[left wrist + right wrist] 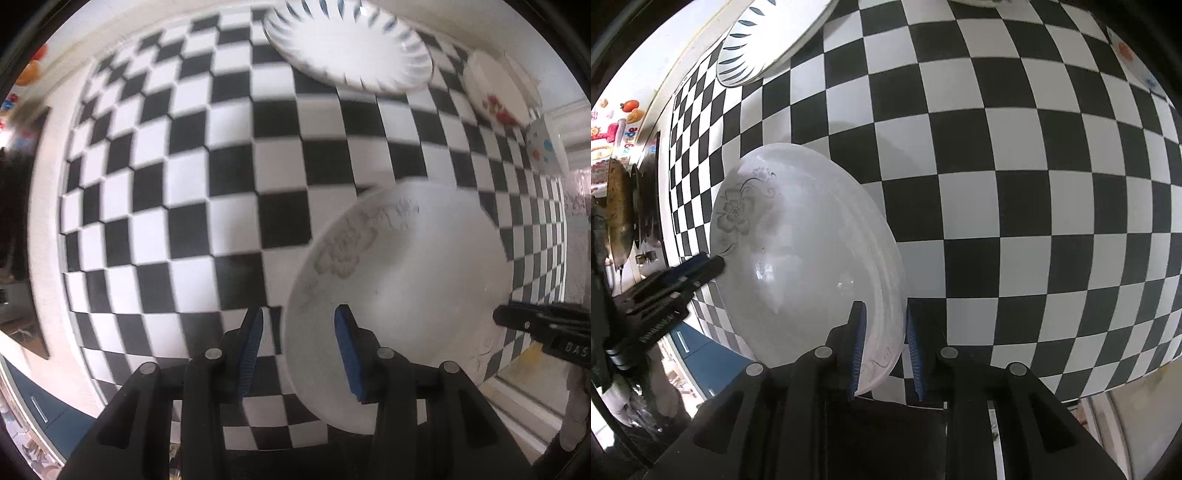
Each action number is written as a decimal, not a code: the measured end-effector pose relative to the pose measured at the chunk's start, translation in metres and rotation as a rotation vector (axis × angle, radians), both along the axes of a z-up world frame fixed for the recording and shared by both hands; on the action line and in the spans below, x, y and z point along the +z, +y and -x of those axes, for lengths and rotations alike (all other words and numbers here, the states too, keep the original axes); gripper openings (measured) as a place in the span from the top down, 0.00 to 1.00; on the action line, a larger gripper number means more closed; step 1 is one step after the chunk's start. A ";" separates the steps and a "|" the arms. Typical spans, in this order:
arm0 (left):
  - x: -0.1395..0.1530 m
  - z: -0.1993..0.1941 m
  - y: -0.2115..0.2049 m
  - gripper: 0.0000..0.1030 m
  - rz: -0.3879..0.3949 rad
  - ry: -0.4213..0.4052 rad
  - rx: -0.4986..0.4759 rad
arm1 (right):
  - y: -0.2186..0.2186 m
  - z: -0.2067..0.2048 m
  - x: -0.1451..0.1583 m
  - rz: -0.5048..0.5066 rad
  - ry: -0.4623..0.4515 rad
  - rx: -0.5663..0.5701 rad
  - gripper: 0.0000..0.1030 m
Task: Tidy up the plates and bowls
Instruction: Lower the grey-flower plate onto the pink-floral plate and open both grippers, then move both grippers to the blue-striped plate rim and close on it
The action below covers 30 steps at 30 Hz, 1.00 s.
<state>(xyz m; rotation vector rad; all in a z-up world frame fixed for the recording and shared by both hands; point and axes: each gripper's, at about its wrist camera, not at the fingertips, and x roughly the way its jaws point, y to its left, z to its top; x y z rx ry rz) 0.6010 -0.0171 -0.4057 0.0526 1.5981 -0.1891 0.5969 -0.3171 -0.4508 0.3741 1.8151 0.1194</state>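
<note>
Item: white bowl w/ grey flower print [809, 254], also seen in left wrist view [399, 295]. Sits on the checkered tablecloth [207, 184], near the table's front edge, tilted.

L gripper [299, 350]: fingers apart, bowl rim between the blue pads [347, 354]; one finger inside the bowl, the other outside. Gap visible on both sides of the rim, so not clamped. Seen from right wrist view, its tip [701, 266] meets the bowl's rim at the flower side.

R gripper [884, 350]: fingers narrow-ish but apart, straddling the opposite rim; one pad [857, 347] inside, the other outside. Whether the pads press the rim: can't tell.

Other items, far end of cloth: white plate w/ blue leaf-stroke border [347, 48]; white dish w/ red flower print [495, 92], right of plate; spotted white cup [546, 147], near table's right edge. All well apart from bowl.
</note>
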 end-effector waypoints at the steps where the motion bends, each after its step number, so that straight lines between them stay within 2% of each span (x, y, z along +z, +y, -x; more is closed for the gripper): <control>1: 0.006 -0.002 0.002 0.63 -0.004 -0.025 0.009 | 0.002 -0.001 0.004 0.011 -0.008 0.009 0.76; 3: 0.020 -0.005 0.006 0.63 -0.009 -0.074 0.024 | 0.004 -0.003 0.011 0.021 -0.029 0.016 0.74; 4: 0.028 -0.008 0.009 0.63 -0.010 -0.099 0.035 | 0.005 -0.005 0.016 0.018 -0.043 0.012 0.66; 5: 0.034 -0.011 0.012 0.63 -0.002 -0.119 0.045 | 0.005 -0.008 0.022 0.016 -0.065 0.000 0.53; 7: 0.046 -0.015 0.018 0.63 0.004 -0.153 0.060 | 0.005 -0.014 0.036 -0.021 -0.133 -0.031 0.40; 10: 0.060 -0.024 0.016 0.63 0.002 -0.197 0.069 | 0.005 -0.027 0.059 -0.074 -0.229 -0.075 0.31; 13: 0.069 -0.038 0.014 0.63 0.008 -0.222 0.074 | 0.006 -0.049 0.079 -0.082 -0.338 -0.096 0.16; 17: 0.075 -0.071 0.014 0.63 0.029 -0.245 0.087 | 0.005 -0.088 0.090 -0.098 -0.373 -0.120 0.16; 18: 0.077 -0.078 0.015 0.60 0.036 -0.250 0.092 | 0.006 -0.099 0.091 -0.102 -0.378 -0.121 0.16; 23: 0.073 -0.131 0.020 0.58 0.087 -0.240 0.137 | 0.012 -0.165 0.091 -0.086 -0.397 -0.074 0.16; 26: 0.058 -0.157 0.021 0.58 0.113 -0.207 0.162 | 0.014 -0.206 0.075 -0.027 -0.380 -0.040 0.16; 30: 0.028 -0.187 0.023 0.58 0.133 -0.146 0.189 | 0.014 -0.253 0.037 0.036 -0.319 -0.008 0.17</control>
